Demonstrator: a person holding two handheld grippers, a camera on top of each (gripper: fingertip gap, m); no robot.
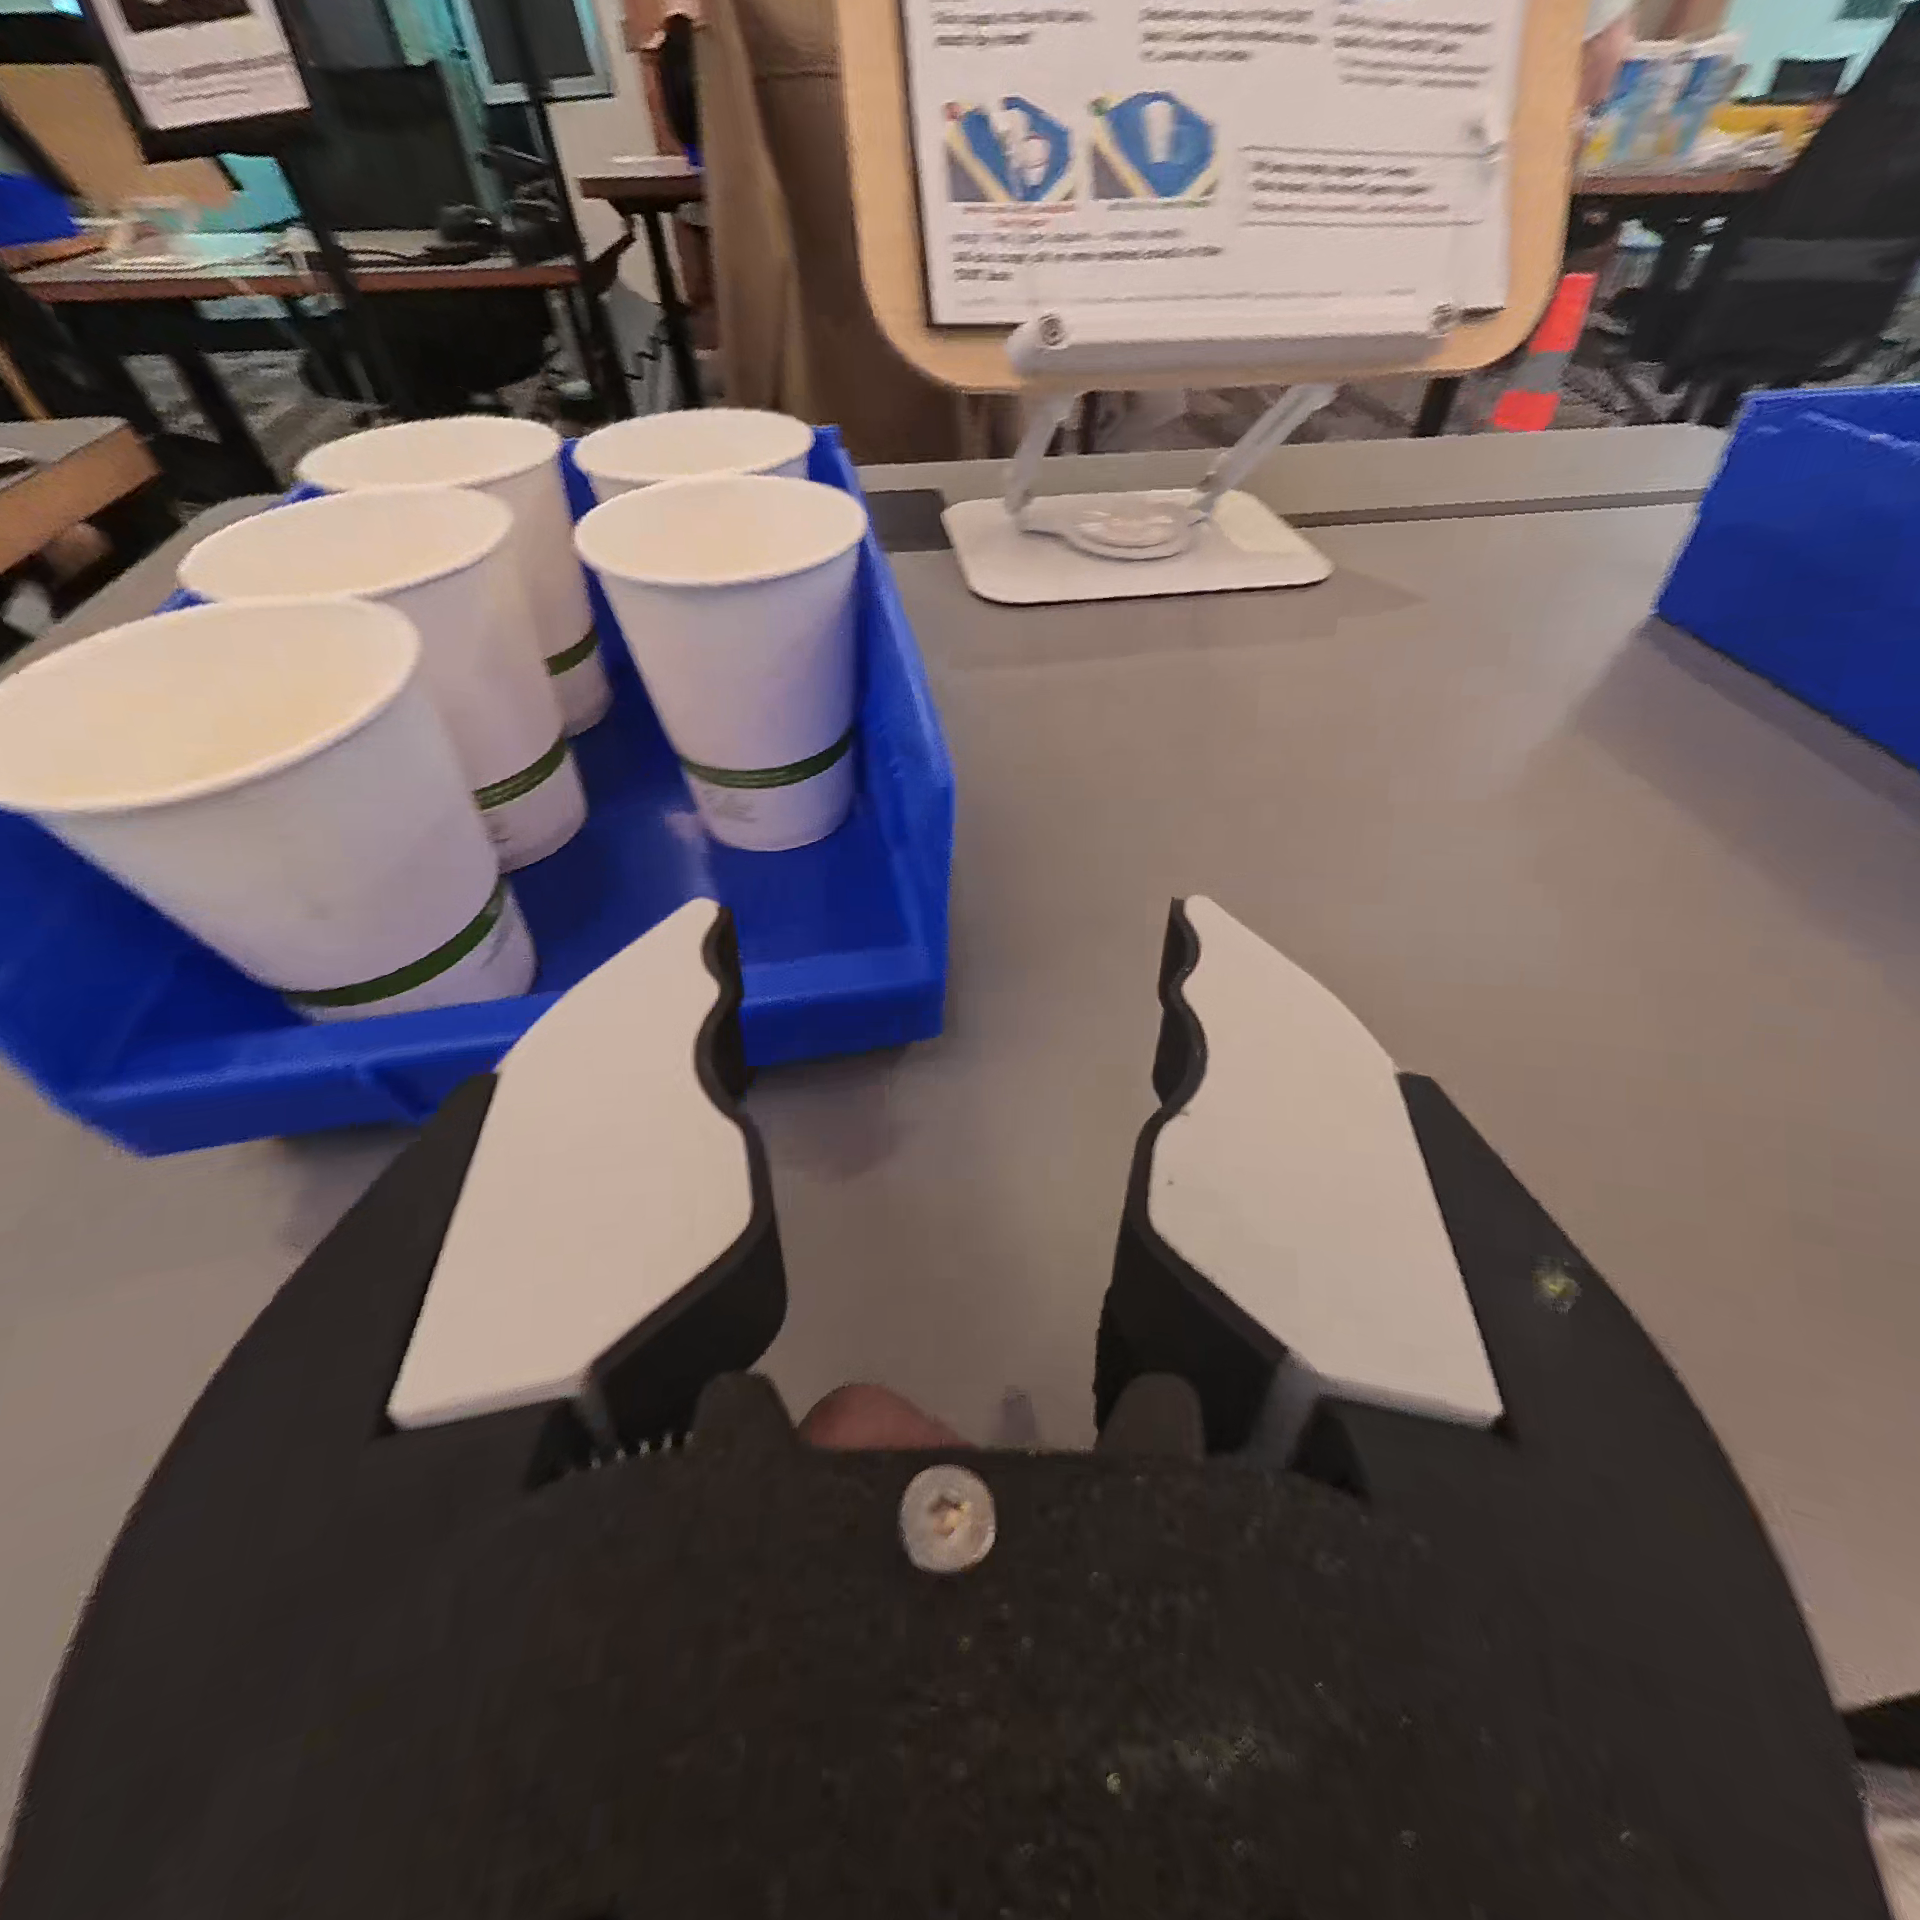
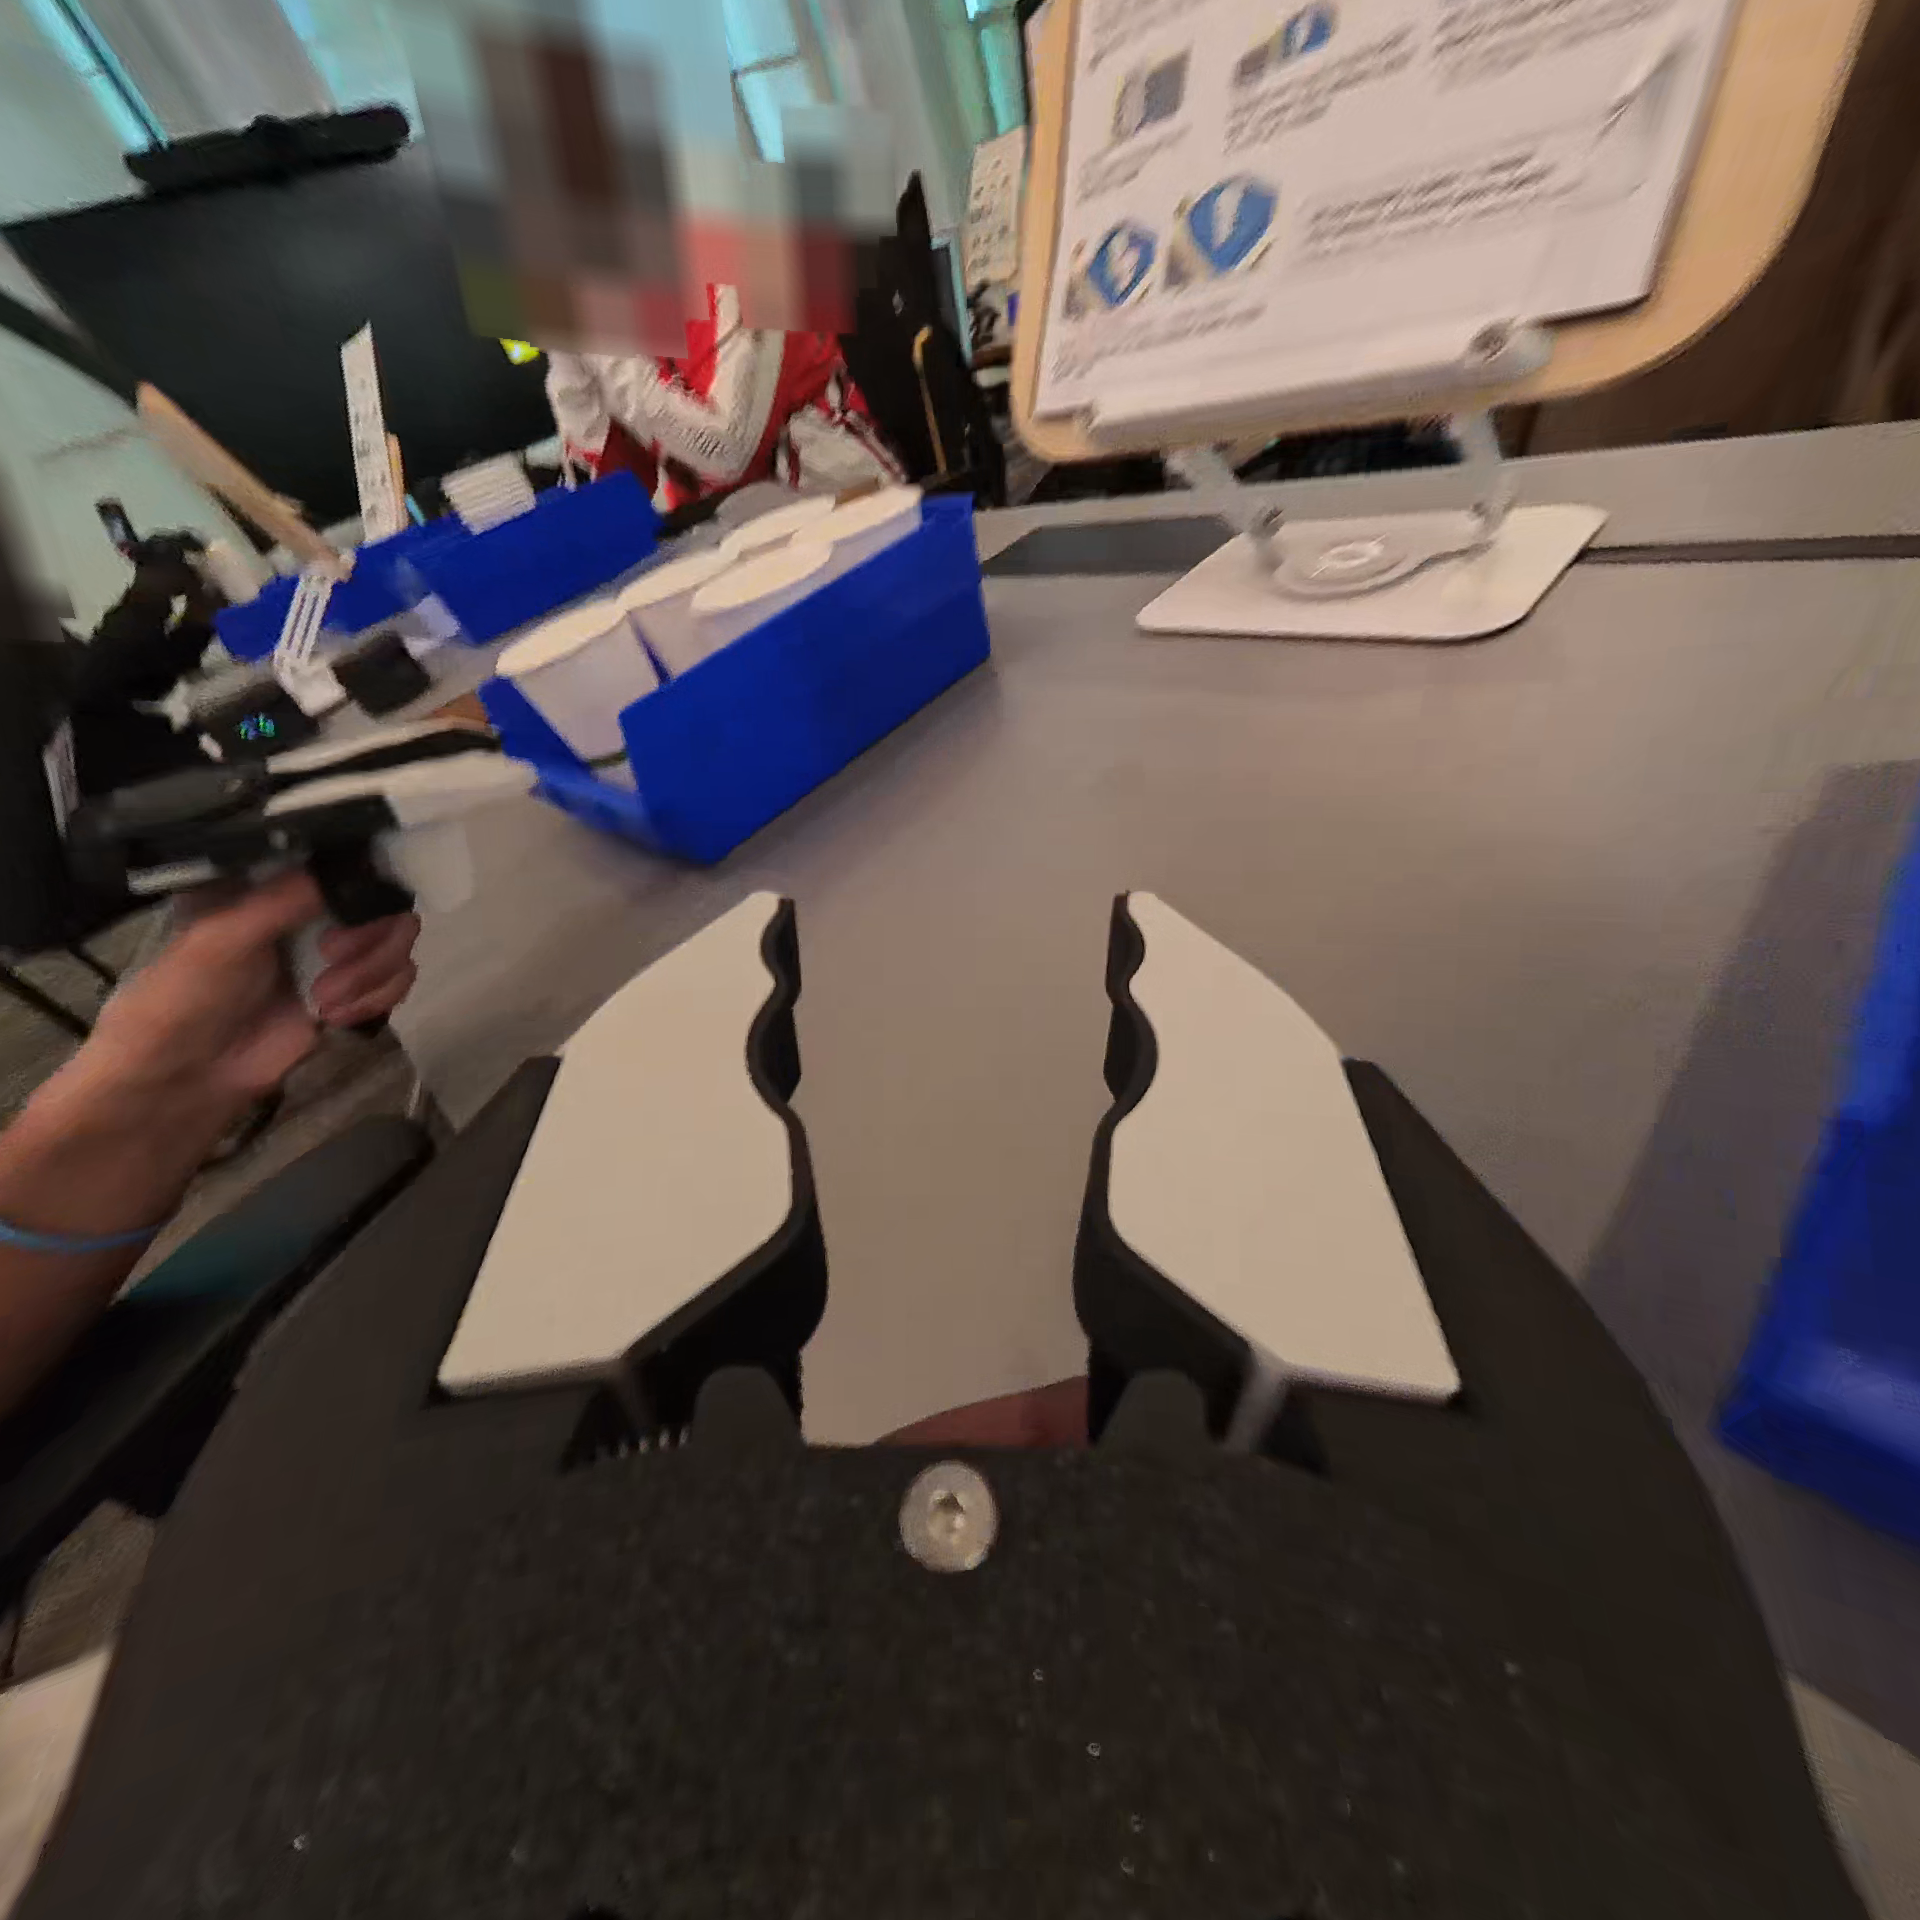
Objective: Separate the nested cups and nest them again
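Left wrist view shows first the wide grey table [image 1: 1351,831], and on its left part a blue bin [image 1: 883,831] that holds five white paper cups [image 1: 748,665], all upright, each with a green band near the bottom. Below the band of the nearest cup a second wall seems to show, so I judge that these are nested pairs, but I cannot be sure for all of them. A second blue bin [image 1: 1808,561] stands at the right edge of the table, well apart from the first, and a document stand [image 1: 1132,540] with a printed sheet is at the far side. The left gripper [image 1: 951,925] hovers over the bare table just beside the near corner of the cup bin; its fingers are spread wide and hold nothing. In the right wrist view the right gripper [image 2: 951,914] is also over bare table, fingers apart and empty, with the cup bin farther to its left. By my judgement no cup is taken yet, so the task is at its start: the next move calls for one gripper to reach into the bin and close on a cup wall, gently, because thin paper dents easily.
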